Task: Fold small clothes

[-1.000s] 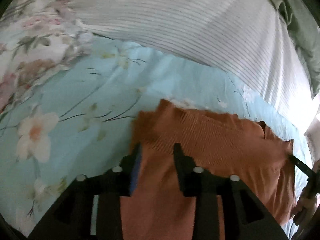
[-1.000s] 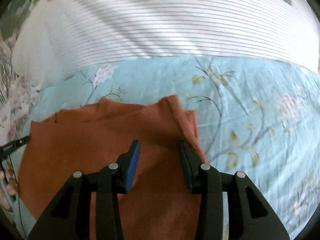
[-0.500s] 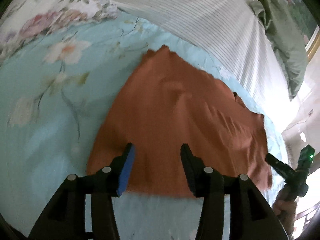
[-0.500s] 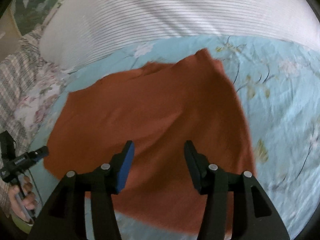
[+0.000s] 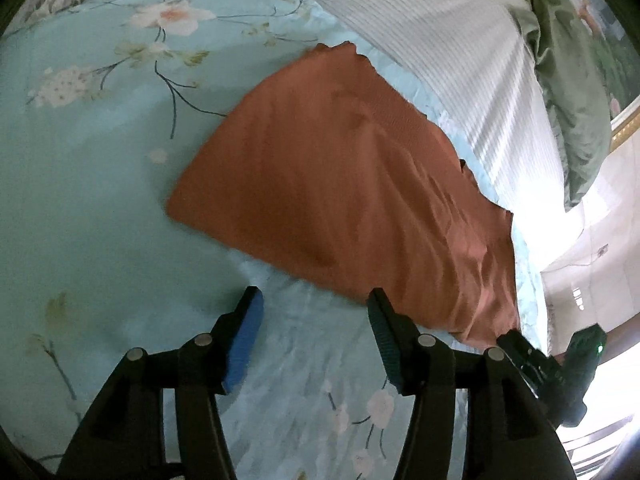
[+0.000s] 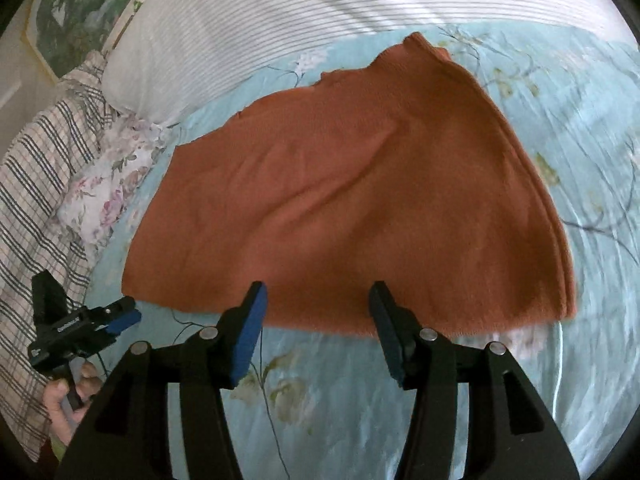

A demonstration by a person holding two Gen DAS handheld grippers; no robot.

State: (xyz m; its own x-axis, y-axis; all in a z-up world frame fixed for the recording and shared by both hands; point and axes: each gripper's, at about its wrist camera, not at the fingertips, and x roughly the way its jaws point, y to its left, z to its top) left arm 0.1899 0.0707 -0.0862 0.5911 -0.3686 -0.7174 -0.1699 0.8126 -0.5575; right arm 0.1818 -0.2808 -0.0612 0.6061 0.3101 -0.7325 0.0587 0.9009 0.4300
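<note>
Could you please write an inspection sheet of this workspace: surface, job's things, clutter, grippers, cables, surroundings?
Surface: light blue floral bedsheet, lightly wrinkled.
Job's things: one rust-orange garment, lying flat on the sheet; edges look doubled on one side, so probably folded once.
Clutter: nothing seen on the sheet near the garment.
Grippers: left gripper and right gripper both opening, nothing between the jaws, near the garment's close edge.
Cables: a thin dark cable runs over the sheet under the right gripper.
Surroundings: white striped pillow, plaid cloth, small floral cushion, green bedding.
</note>
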